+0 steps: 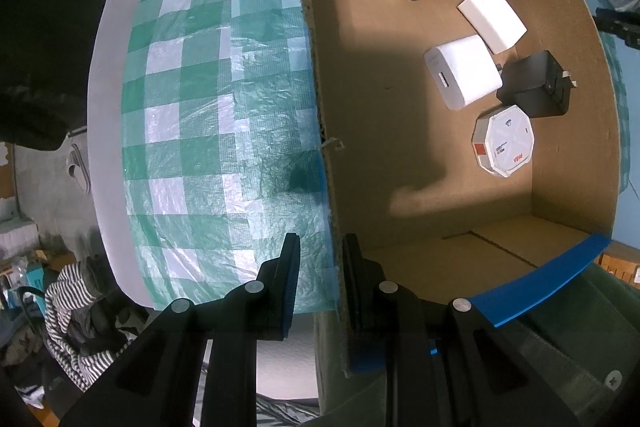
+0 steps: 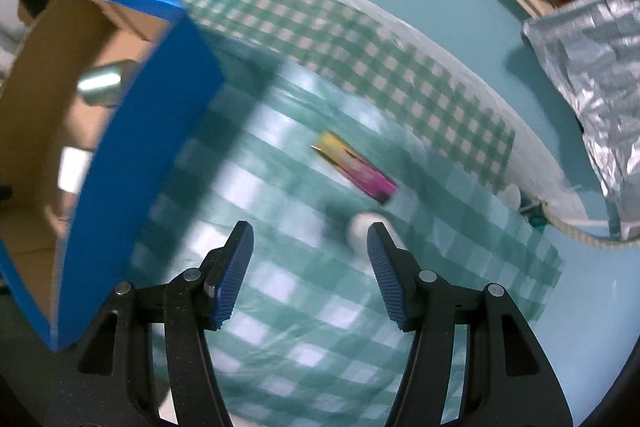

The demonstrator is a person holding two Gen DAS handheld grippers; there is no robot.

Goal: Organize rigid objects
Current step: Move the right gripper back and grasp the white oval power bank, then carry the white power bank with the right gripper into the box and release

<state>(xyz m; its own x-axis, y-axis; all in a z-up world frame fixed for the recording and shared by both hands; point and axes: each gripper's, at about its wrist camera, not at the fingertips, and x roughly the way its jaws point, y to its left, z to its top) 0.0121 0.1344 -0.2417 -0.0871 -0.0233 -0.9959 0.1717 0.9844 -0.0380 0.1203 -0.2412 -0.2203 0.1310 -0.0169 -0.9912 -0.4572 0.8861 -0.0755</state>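
Cardboard box wall [image 1: 320, 147] sits pinched in the closed left gripper [image 1: 320, 267]. The right gripper [image 2: 310, 259], fingers half apart and empty, should centre over the pink-yellow lighter [image 2: 354, 169] on the table [image 2: 280, 307] beside the box.

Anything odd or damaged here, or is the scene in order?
The cardboard box has a ragged, torn wall edge, and the left gripper is shut on that wall. Two items remain outside the box on the checked cloth: a yellow-pink lighter and a blurred white object.
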